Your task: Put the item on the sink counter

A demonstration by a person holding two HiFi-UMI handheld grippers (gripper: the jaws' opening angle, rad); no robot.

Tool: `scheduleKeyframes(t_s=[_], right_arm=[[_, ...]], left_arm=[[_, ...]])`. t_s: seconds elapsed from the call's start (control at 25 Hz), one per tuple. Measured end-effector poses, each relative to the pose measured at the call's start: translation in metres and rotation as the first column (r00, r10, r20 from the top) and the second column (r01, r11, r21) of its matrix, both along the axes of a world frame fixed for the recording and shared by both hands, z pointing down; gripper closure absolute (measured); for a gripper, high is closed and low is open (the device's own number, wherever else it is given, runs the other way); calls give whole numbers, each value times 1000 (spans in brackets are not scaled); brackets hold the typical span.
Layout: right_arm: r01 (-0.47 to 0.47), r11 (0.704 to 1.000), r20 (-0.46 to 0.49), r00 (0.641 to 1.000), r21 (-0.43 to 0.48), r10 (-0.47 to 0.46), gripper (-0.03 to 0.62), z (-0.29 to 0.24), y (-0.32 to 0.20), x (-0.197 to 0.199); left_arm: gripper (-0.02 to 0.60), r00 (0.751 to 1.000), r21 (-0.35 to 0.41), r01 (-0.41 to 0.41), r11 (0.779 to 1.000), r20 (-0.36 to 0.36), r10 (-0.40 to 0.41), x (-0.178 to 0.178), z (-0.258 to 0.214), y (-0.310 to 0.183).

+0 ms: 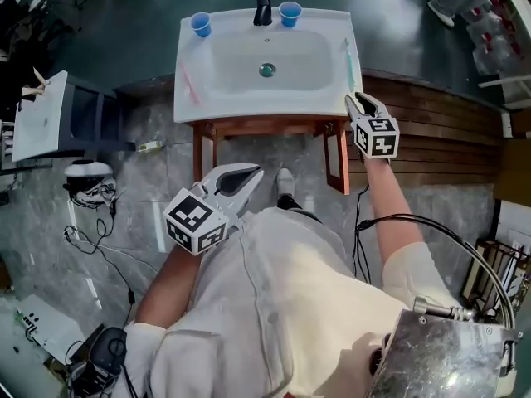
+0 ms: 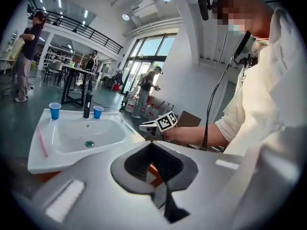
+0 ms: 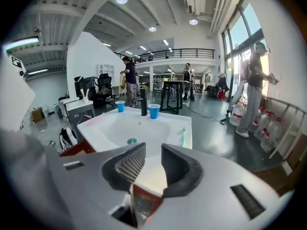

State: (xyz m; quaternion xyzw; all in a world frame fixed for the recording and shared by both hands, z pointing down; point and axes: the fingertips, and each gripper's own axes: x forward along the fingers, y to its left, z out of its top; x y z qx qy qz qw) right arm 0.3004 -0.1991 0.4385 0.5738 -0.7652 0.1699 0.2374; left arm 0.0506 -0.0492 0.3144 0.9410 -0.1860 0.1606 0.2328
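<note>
Green toothbrush (image 1: 349, 65) is lying on the sink counter (image 1: 249, 110), rt rim. Right gripper (image 1: 358, 99) is hanging just behind it, jaws apart, empty (left gripper (image 1: 249, 175) is sitting closed, empty). Risk: a jaw clipping the brush off the edge.

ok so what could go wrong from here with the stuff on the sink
1. The right tool, open and empty, hovers at the front right corner of the sink, close to the teal toothbrush lying along the narrow right rim. A careless swing could knock it to the floor.
2. The blue cups stand either side of the faucet. They look light and could tip if a tool reaches across the basin.
</note>
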Motion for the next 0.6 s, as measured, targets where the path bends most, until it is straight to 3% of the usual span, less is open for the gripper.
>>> scheduleKeyframes(t_s=[0.32, 0.6], right_arm=[[-33, 997, -67, 997, -66, 28, 494, 52, -89, 47], [-70, 989, -64, 996, -131, 62, 493, 82, -126, 66]], left_arm=[[577, 996, -11, 79, 997, 42, -79, 22, 8, -53], [577, 990, -13, 130, 991, 62, -129, 22, 15, -80]])
